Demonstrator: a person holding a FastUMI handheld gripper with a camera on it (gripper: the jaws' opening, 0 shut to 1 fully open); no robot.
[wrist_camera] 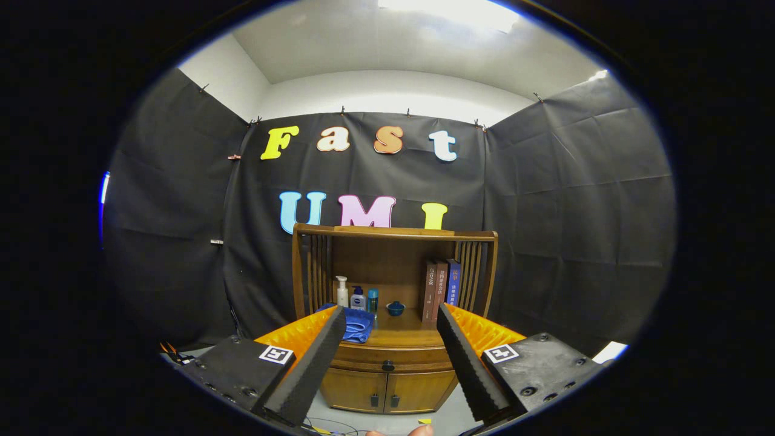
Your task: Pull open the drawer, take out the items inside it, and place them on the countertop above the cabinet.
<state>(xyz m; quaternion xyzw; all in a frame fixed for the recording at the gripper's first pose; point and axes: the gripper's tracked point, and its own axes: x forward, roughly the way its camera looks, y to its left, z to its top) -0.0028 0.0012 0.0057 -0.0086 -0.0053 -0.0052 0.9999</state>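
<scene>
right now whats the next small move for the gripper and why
Probably ease the gripper straight forward and slightly down toward the drawer knob. The fingers stand wide apart and hold nothing, the drawer under the countertop looks closed, and the cabinet is some way beyond the fingertips, so the knob is not yet within grasp.

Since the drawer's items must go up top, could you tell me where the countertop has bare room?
Free: bare wooden countertop between blue cloth and upright books, before the small blue bowl. Crowded: bottles behind the cloth. Gripper open, empty.
</scene>
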